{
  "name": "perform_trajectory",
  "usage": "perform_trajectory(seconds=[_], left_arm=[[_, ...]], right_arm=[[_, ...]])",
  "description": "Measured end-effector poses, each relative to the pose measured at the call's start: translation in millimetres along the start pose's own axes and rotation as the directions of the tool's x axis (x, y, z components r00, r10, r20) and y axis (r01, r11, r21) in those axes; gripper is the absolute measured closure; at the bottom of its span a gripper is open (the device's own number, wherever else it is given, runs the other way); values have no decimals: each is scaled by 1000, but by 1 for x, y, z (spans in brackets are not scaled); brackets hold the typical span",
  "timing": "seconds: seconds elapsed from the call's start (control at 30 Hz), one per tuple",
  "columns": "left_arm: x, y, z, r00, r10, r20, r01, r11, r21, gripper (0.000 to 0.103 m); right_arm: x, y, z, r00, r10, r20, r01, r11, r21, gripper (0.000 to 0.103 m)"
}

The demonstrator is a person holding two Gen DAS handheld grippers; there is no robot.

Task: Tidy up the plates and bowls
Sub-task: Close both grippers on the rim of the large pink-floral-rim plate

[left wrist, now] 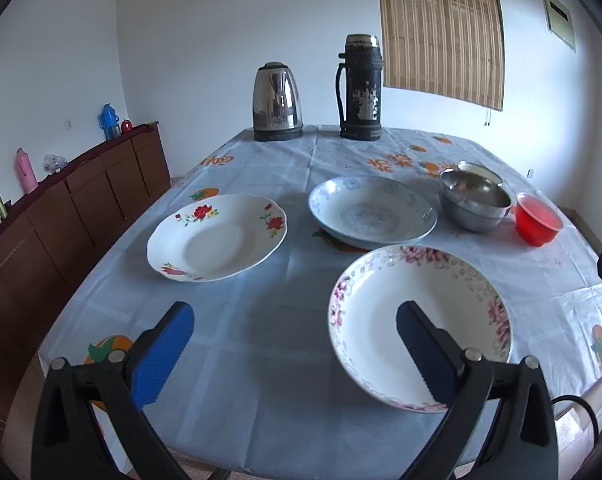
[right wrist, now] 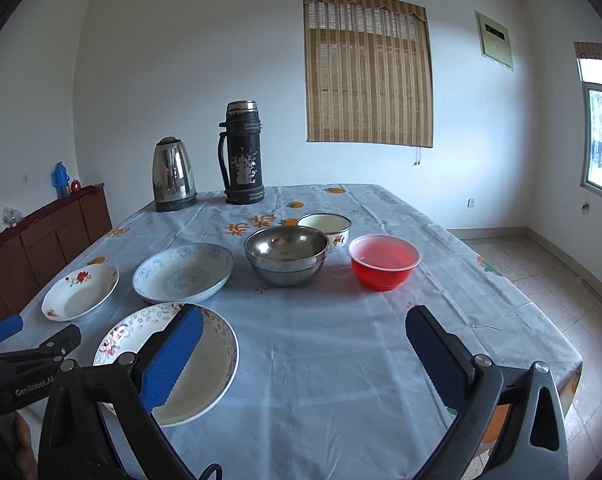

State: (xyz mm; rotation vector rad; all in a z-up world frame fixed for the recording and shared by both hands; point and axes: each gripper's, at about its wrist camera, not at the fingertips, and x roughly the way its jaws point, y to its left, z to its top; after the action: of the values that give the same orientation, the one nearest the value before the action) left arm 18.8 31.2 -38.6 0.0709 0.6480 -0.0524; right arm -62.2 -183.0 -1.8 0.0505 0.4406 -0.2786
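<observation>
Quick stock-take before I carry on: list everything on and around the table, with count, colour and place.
Plates: 3; red-flower left, blue-patterned centre, pink-flower nearest.
Steel bowls: apparently two nested, silver, centre.
Enamel bowl: 1, white, behind steel bowls.
Plastic bowl: 1, red, right.
Kettle: 1, steel, far edge.
Flask: 1, black, beside kettle.
Tablecloth: 1, pale blue.
Sideboard: 1, brown, left wall.
Blind: 1, tan, back wall.
Left tool: open, empty.
Right tool: open, empty.
</observation>
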Motion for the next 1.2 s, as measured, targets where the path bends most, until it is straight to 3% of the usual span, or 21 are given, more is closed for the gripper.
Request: perform_trajectory(seconds=[0.17,0.6,0.7,0.77,0.83,0.9,1.17,1.2], left_arm=[[12,0,-1,1000,7,-19,-6,1000,15,0],[27,0,9,999,-9,-50,12,999,52,1],[29,3,8,996,-63,-65,67,996,61,11],[33,5,6,990,-103,-93,109,992,58,20],[40,7,4,979,-158,-128,163,986,37,38],[47,7,3,965,-208,-159,213,977,15,49],[59,-9,-1,932,-300,-204,310,950,22,60],[61,-10,-1,926,-310,-215,321,947,17,66]], right_arm=[[13,6,-6,998,38,-42,-40,998,-48,1],[43,7,-6,984,130,-121,-135,990,-36,21],[49,6,-9,971,179,-159,-185,982,-27,46],[59,6,-13,953,224,-204,-230,973,-7,51],[68,5,-19,930,276,-244,-273,961,46,58],[75,6,-23,909,320,-268,-308,948,86,65],[92,15,-32,873,367,-321,-348,930,116,68],[95,15,-33,867,376,-326,-354,926,128,68]])
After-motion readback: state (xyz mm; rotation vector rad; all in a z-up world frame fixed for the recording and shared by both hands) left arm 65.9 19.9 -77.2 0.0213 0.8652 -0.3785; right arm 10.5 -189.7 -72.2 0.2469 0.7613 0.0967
